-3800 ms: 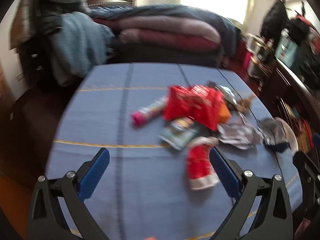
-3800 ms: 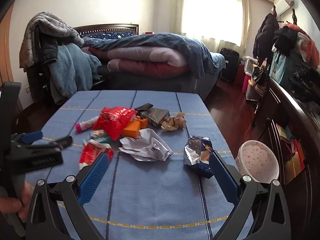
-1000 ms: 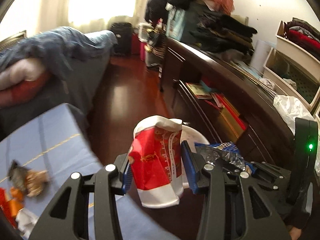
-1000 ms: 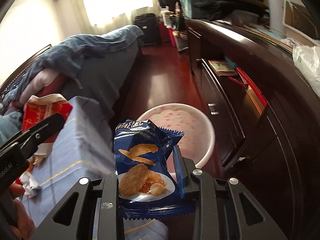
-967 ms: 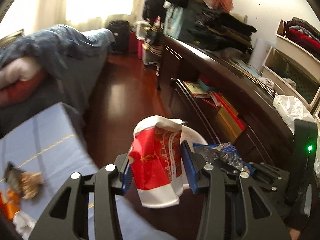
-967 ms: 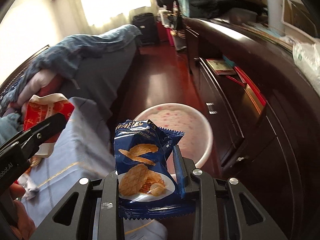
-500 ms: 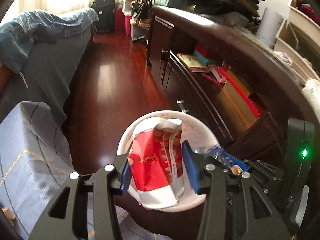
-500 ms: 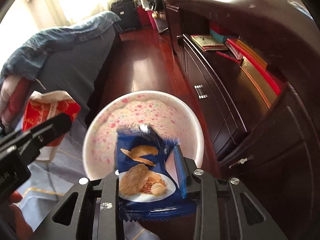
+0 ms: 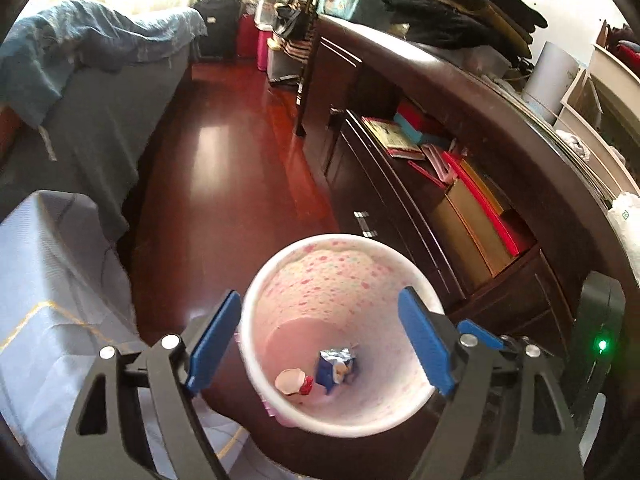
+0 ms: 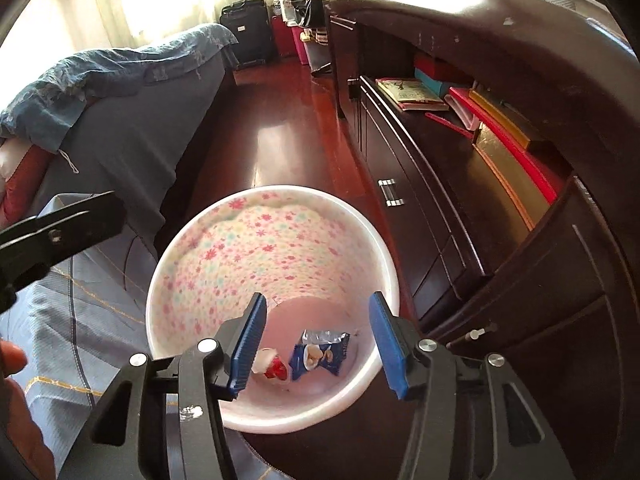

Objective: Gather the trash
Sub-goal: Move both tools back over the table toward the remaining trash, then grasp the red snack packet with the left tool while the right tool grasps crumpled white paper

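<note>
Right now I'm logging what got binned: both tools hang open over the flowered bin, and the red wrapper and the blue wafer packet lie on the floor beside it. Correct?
Not quite. The red wrapper and the blue wafer packet lie inside the flowered bin, on its bottom, as the right wrist view shows. The rest holds: left tool and right tool hang open over it, nothing between their fingers.

floor [image 9: 224,152]: dark red wood, glossy
bed [image 10: 132,92]: covered by blue blanket
cabinet [image 10: 520,208]: dark, books [image 9: 394,138] on open shelf
suitcase [image 10: 248,32]: black, near window
tablecloth [image 9: 44,280]: blue
</note>
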Tool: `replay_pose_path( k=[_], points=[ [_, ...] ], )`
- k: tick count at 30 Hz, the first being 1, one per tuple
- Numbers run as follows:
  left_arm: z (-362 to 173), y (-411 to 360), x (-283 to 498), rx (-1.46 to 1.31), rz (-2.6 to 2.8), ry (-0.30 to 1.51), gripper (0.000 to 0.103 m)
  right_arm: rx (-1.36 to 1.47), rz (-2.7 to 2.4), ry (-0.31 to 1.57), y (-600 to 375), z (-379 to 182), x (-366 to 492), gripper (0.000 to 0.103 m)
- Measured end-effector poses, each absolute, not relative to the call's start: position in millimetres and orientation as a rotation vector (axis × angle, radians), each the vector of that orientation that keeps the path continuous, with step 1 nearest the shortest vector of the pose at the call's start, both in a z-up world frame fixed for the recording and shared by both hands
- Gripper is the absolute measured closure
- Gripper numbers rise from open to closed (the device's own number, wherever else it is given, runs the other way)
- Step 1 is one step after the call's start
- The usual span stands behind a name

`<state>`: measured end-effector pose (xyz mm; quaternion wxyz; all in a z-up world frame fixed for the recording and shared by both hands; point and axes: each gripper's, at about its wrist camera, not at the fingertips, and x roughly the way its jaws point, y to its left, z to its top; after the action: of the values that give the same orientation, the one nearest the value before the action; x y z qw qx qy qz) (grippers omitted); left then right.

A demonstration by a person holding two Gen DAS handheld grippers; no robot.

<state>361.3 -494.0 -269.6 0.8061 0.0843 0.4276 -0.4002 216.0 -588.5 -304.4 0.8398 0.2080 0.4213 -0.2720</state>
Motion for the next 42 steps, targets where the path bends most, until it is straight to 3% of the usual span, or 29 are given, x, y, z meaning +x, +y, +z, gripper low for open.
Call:
replay_pose_path(
  k=[4, 9, 12, 22, 31, 42],
  points=[
    [-247.5, -465.1, 349.4, 0.205, -0.779, 0.845, 0.014, 0.414, -0.571, 0.857, -569.2, -284.6, 207.5, 0.041],
    [-219.9, -421.9, 336.0, 0.195, -0.689, 0.788, 0.010, 0.357, -0.548, 0.814, -535.9, -255.0, 200.4, 0.020],
    [-205.3, -385.7, 328.0, 0.189, -0.611, 0.766, 0.008, 0.319, -0.508, 0.798, -509.3, -238.2, 196.3, 0.014],
    [-183.4, -238.7, 311.3, 0.181, -0.244, 0.729, 0.004, 0.229, -0.286, 0.782, -409.5, -204.0, 193.6, 0.011],
    [-220.1, -110.3, 340.3, 0.014, -0.071, 0.887, 0.004, 0.130, -0.112, 0.786, -325.3, -197.1, 213.8, 0.010],
    [-255.7, -82.1, 373.5, -0.041, -0.143, 0.933, 0.005, 0.061, -0.051, 0.809, -273.3, -207.3, 231.4, 0.010]
  ],
)
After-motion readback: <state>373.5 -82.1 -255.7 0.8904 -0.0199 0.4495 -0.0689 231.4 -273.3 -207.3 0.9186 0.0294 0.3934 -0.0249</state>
